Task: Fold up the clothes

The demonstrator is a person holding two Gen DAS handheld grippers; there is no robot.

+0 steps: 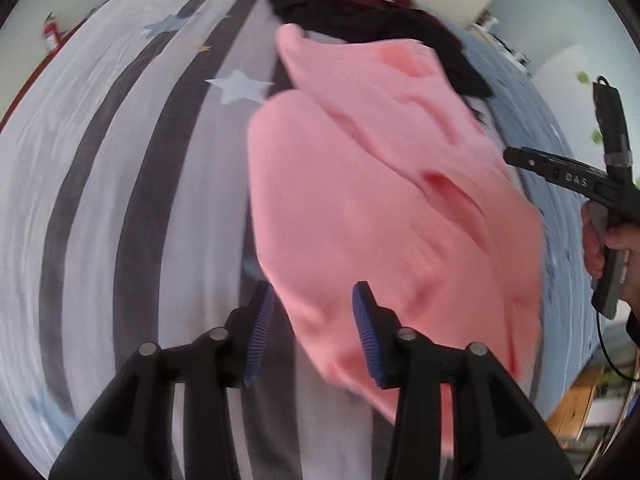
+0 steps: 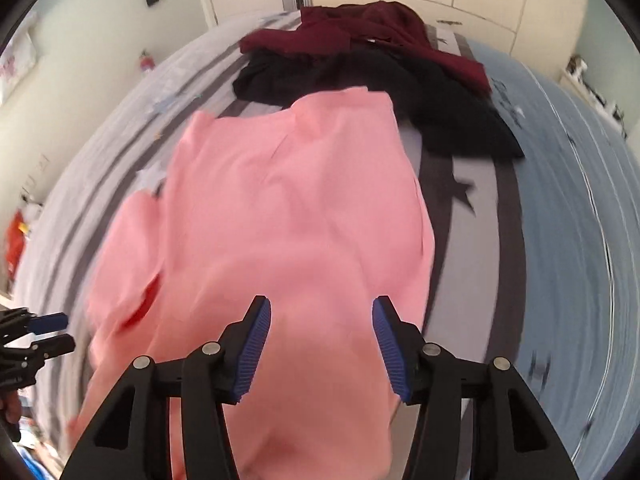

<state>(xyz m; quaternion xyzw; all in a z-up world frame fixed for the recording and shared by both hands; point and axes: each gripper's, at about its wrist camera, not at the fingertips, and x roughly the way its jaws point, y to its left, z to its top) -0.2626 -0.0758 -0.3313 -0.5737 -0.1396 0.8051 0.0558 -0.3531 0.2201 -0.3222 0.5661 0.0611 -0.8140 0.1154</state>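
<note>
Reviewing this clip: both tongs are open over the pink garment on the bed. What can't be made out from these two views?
- Pink garment: motion blur in both views; the right tongs cover its near edge, so its type and fold state are unclear.
- Black garment and maroon garment: bunched and overlapping at the far end; shapes unreadable.
- Left tongs: whether they touch the fabric is lost in blur.
- Bedspread: smeared.
</note>
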